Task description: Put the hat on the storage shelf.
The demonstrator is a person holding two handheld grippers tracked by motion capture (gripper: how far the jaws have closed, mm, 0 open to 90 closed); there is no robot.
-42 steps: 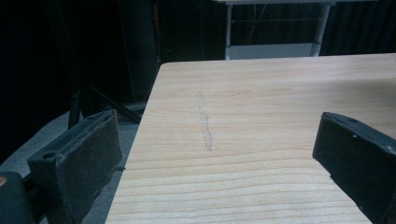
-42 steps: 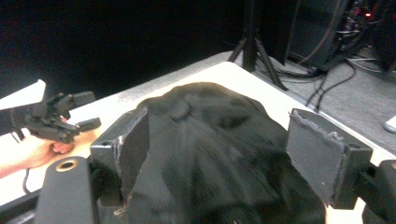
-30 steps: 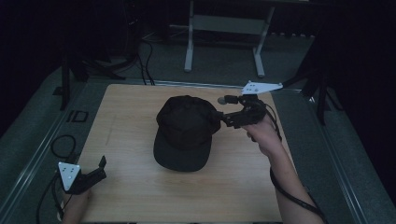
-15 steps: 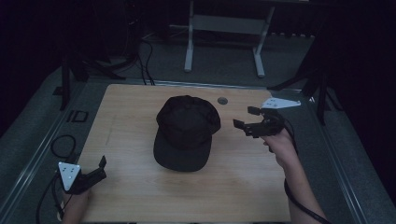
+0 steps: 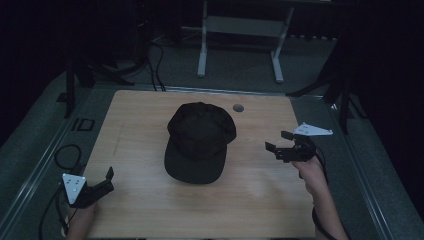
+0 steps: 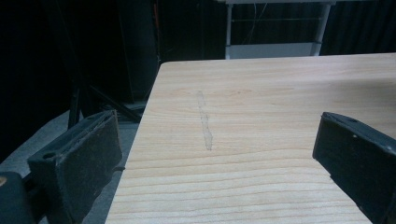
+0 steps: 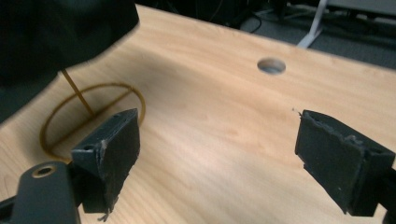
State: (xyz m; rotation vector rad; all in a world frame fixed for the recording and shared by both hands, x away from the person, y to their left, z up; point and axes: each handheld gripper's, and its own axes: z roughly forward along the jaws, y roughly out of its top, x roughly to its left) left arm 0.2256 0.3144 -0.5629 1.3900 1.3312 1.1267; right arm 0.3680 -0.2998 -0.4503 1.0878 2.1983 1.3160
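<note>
Black cap sits mid-counter, brim toward the person. Right hand-held gripper spread, empty, well right of the cap; left hand-held gripper spread, empty, at the near-left corner.

Your desk is pale wood, smooth, with fine grain lines; your cap looks like soft, matt black cloth; your fingers wear rough, dull black pads, frayed at the edges.

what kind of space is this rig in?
Probably a dim lab or data-collection room: a bare wooden table with a cable hole, cables on carpeted floor, a white desk frame behind. A black cap is on the table.
</note>
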